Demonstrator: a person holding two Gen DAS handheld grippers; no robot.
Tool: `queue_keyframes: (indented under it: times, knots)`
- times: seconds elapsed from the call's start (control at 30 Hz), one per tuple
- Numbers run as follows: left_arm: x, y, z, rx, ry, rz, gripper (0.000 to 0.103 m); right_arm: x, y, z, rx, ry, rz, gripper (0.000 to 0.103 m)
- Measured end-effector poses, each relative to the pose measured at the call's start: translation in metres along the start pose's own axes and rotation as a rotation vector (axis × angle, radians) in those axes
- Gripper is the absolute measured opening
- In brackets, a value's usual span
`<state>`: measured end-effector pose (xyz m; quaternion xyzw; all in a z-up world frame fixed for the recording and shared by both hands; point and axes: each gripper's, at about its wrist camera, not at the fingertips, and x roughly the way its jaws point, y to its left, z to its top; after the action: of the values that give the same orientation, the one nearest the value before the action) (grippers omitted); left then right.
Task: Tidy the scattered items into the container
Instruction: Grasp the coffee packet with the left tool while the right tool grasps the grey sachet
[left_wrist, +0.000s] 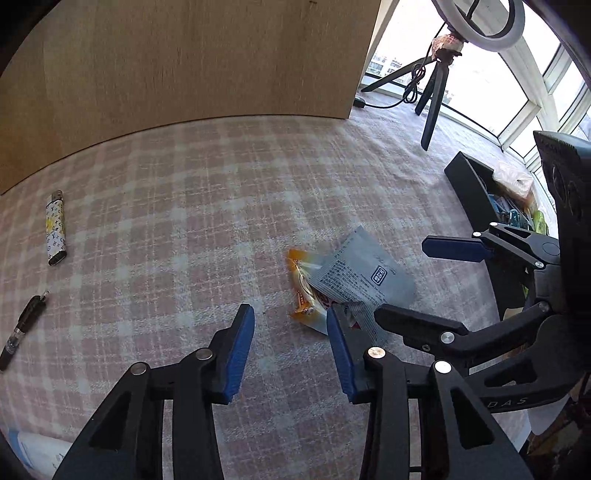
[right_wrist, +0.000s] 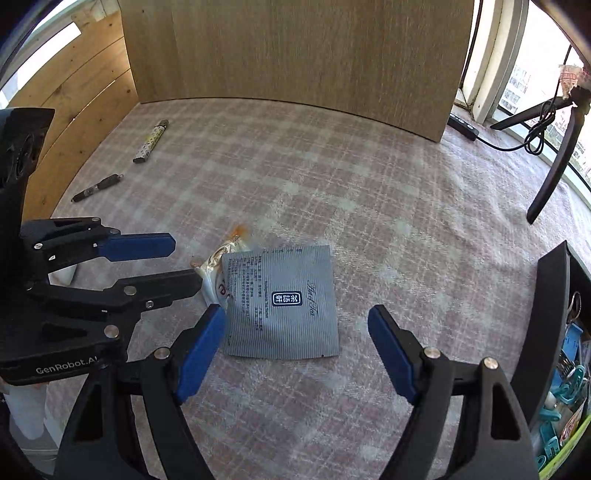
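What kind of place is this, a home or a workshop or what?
Probably a room in a home, set up for filming. A plaid cloth covers the surface by a sunlit window, a ring light stands on a tripod, and small items like a lighter lie about.

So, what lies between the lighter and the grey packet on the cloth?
Nothing: only bare checked cloth lies between the lighter and the grey packet, as the right wrist view shows.
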<state>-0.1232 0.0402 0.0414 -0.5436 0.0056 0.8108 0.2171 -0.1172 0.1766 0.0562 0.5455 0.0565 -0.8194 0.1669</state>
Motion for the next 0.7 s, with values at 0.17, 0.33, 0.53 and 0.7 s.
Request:
queue_keyframes:
  times: [0.17, 0.33, 0.53, 0.7]
  knots:
    - [0.008, 0.002, 0.002, 0.016, 0.029, -0.030, 0.036, 0.007, 0.000, 0.003, -0.013, 0.011, 0.010, 0.079]
    - [0.014, 0.000, 0.002, 0.048, 0.054, -0.041, 0.036, 0.015, -0.004, 0.003, -0.026, 0.031, 0.021, 0.079]
    - [0.015, -0.006, 0.013, 0.064, 0.047, -0.065, 0.038, 0.018, -0.010, 0.003, -0.061, 0.044, -0.002, 0.079]
    - [0.025, -0.020, 0.022, 0.124, 0.061, -0.038, 0.042, 0.017, -0.014, 0.004, -0.064, 0.049, 0.000, 0.079]
